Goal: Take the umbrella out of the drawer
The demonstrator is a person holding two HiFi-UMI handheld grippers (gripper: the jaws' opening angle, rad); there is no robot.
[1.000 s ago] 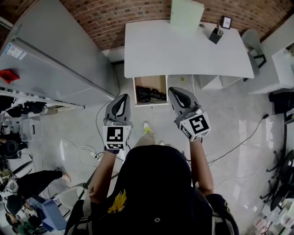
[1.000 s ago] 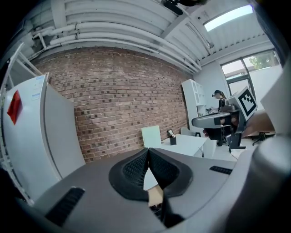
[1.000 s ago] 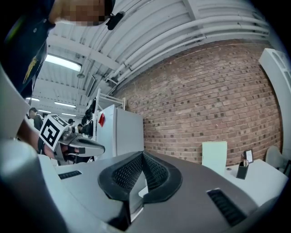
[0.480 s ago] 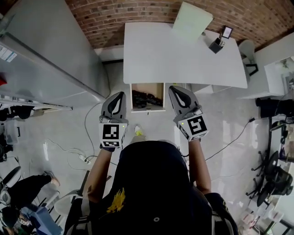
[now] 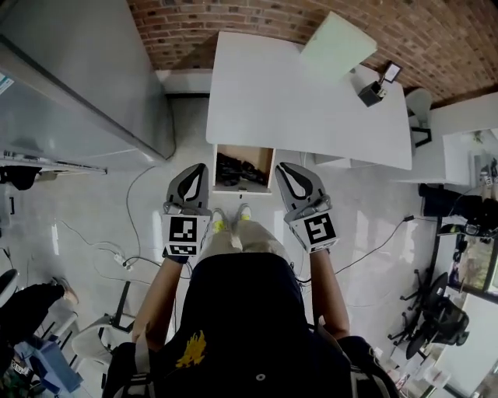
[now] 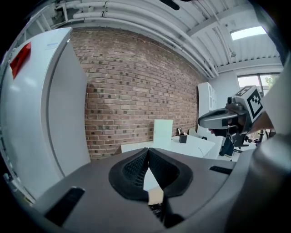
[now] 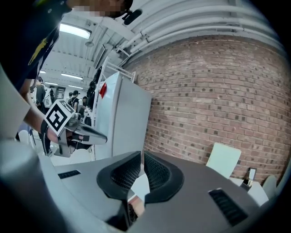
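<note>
Under the white table (image 5: 296,101) a wooden drawer (image 5: 271,165) stands pulled out, and a dark folded umbrella (image 5: 236,168) lies inside it. My left gripper (image 5: 198,170) hovers just in front of the drawer's left corner, its jaws shut with nothing in them (image 6: 148,150). My right gripper (image 5: 286,169) hangs at the drawer's right front corner; its jaws have just been opening and show a narrow slit with nothing between them (image 7: 141,158). Both grippers are apart from the umbrella. Each gripper also shows in the other's view: the right gripper (image 6: 223,120), the left gripper (image 7: 81,132).
A tall grey cabinet (image 5: 78,85) stands left of the drawer against a brick wall (image 5: 233,15). On the table are a pale green board (image 5: 338,43) and a dark pen holder (image 5: 373,92). Cables (image 5: 124,256) trail over the floor; chairs (image 5: 432,322) stand at the right.
I have stepped closer to the table; both grippers have come forward side by side to the front of the open drawer.
</note>
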